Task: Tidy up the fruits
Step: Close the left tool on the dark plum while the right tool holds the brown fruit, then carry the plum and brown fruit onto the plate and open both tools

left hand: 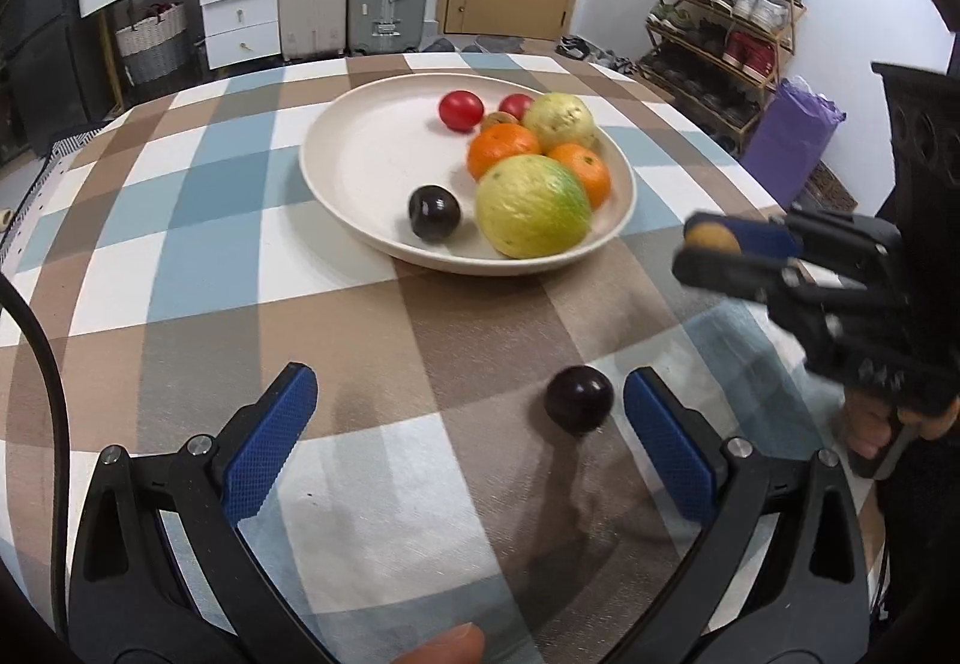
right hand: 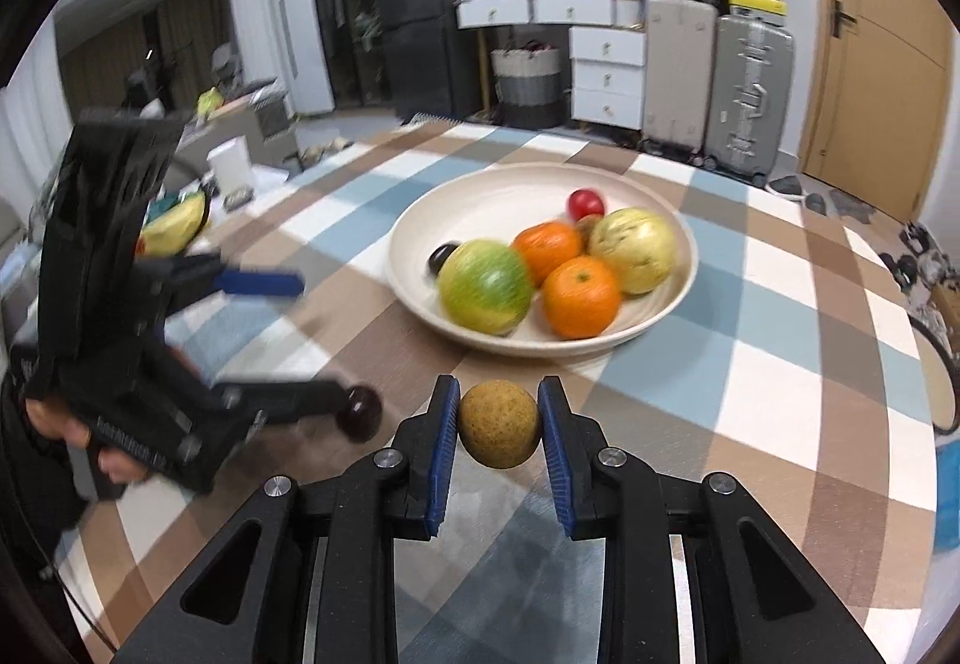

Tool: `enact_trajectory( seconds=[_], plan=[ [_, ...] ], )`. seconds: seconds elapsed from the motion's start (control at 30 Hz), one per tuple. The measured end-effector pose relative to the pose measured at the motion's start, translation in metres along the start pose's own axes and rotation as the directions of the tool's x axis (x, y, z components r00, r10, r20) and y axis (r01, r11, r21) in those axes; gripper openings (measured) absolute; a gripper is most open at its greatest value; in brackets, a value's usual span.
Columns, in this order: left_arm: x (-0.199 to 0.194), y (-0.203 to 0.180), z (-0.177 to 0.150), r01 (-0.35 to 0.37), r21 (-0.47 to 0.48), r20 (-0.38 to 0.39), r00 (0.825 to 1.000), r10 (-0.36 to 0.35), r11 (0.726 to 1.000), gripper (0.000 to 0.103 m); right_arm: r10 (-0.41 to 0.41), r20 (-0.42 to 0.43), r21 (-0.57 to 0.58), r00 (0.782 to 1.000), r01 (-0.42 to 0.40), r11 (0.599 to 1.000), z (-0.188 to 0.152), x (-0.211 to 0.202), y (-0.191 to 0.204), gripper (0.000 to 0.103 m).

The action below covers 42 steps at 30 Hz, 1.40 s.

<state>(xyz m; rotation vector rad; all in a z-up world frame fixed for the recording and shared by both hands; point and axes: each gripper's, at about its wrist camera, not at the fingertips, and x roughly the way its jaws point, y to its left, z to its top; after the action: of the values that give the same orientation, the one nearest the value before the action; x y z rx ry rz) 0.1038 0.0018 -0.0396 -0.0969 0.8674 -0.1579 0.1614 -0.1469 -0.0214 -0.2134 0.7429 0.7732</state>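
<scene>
At the bottom centre of the right wrist view, we find the right gripper (right hand: 499,427) clamped on a small brown round fruit (right hand: 499,424). The left gripper (left hand: 468,406) stands apart; a dark plum (left hand: 579,400) lies on the checked tablecloth (left hand: 180,220) just beside its right finger. Higher, at mid-frame, the cream bowl (left hand: 348,166) holds oranges, green-yellow fruits, red fruits and another plum.

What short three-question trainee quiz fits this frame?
1. True or false: the right gripper is shut on the brown fruit.
2. How many oranges lie in the bowl?
3. The dark plum on the table lies: A) in the bowl, B) between the left gripper's open jaws, C) under the bowl.

Key: 1 true; 2 two; 3 B.
</scene>
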Motion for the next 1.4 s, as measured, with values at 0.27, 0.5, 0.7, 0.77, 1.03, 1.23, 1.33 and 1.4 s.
enact_trajectory(
  seconds=[0.27,0.5,0.7,0.77,1.03,1.23,1.33,1.4],
  plan=[
    [0.006,-0.018,-0.005,0.041,0.081,-0.042,0.998,-0.038,0.996,0.08,-0.025,0.023,0.067,0.999,0.023,0.997,0.003,-0.001,-0.016,0.028],
    [0.007,-0.03,-0.008,0.05,0.136,-0.047,0.998,-0.044,0.989,0.06,-0.015,0.015,0.059,1.0,0.014,0.998,0.002,0.002,-0.013,0.028],
    [0.007,-0.038,-0.007,0.081,0.172,-0.052,0.996,-0.073,0.982,0.037,-0.014,0.01,0.055,1.0,0.014,0.998,0.001,0.003,-0.012,0.028],
    [0.006,-0.04,-0.007,0.09,0.176,-0.054,0.995,-0.081,0.98,0.029,-0.014,0.009,0.054,1.0,0.013,0.998,0.001,0.004,-0.012,0.028],
    [0.001,-0.041,-0.009,0.101,0.182,-0.04,0.995,-0.095,0.978,0.023,-0.015,0.01,0.057,1.0,0.014,0.998,0.0,0.004,-0.012,0.028],
    [-0.004,-0.034,-0.006,0.098,0.161,-0.017,0.995,-0.097,0.982,0.023,-0.016,0.018,0.059,1.0,0.015,0.998,-0.001,0.003,-0.013,0.028],
    [-0.01,-0.028,-0.003,0.093,0.135,0.012,0.995,-0.095,0.987,0.023,-0.018,0.028,0.066,0.999,0.016,0.998,0.0,0.001,-0.015,0.028],
    [-0.015,-0.023,-0.001,0.088,0.114,0.041,0.995,-0.093,0.99,0.023,-0.019,0.039,0.069,0.999,0.016,0.997,0.0,0.0,-0.016,0.028]
  ],
)
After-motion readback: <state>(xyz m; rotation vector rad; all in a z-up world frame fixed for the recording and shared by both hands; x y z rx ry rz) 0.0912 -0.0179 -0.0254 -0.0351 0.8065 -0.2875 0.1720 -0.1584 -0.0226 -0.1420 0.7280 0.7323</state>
